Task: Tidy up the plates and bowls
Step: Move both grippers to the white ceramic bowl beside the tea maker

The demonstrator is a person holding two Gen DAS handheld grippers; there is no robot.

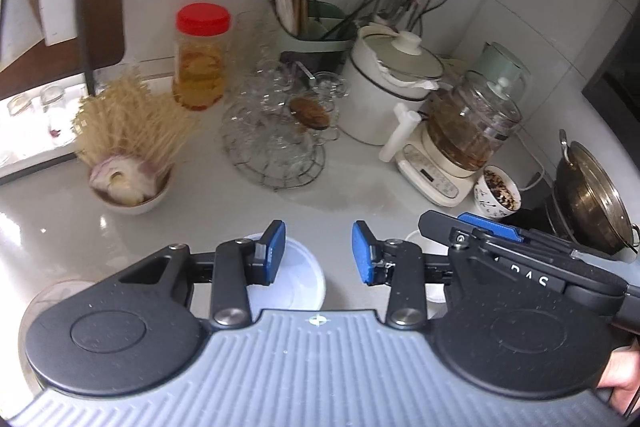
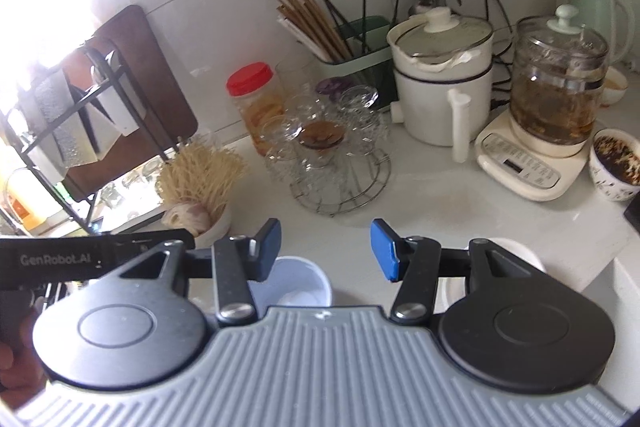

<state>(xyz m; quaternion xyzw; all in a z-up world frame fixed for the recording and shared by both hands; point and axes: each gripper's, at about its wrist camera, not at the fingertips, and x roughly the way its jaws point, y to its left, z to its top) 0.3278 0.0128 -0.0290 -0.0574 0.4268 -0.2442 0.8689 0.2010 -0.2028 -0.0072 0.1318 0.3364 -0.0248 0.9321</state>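
- On the white countertop (image 1: 60, 227), at about nine o'clock in the left wrist view, a small bowl (image 1: 132, 193) holds onion pieces and a bundle of dry noodles (image 1: 128, 123).
- At eleven o'clock, a clear jar with a red lid (image 1: 202, 57) stands upright near the wall.
- At twelve o'clock, a wire rack of glass cups (image 1: 280, 131) sits in front of a green chopstick holder (image 1: 316, 27).
- At one o'clock, a white pot with lid (image 1: 390, 83); just beside it at two o'clock, a glass kettle on a cream base (image 1: 464, 139).
- At three o'clock, a patterned cup of dark residue (image 1: 498, 193) stands just beside the kettle base, with a metal wok (image 1: 592, 203) farther right.
- Left gripper (image 1: 319, 251): jaws partly apart, nothing between the blue pads. A white bowl (image 1: 300, 279) sits on the counter below them at six o'clock, not touched.
- Right gripper (image 2: 326, 249): jaws partly apart, nothing between the pads. In the right wrist view the same white bowl lies below its left finger at seven o'clock; a second white bowl (image 2: 516, 251) is largely hidden under the right finger linkage at four o'clock.
- Contact between either bowl and any finger is not evident.
- A hand (image 1: 624, 379) shows at the right edge of the left wrist view, behind the right gripper's body.
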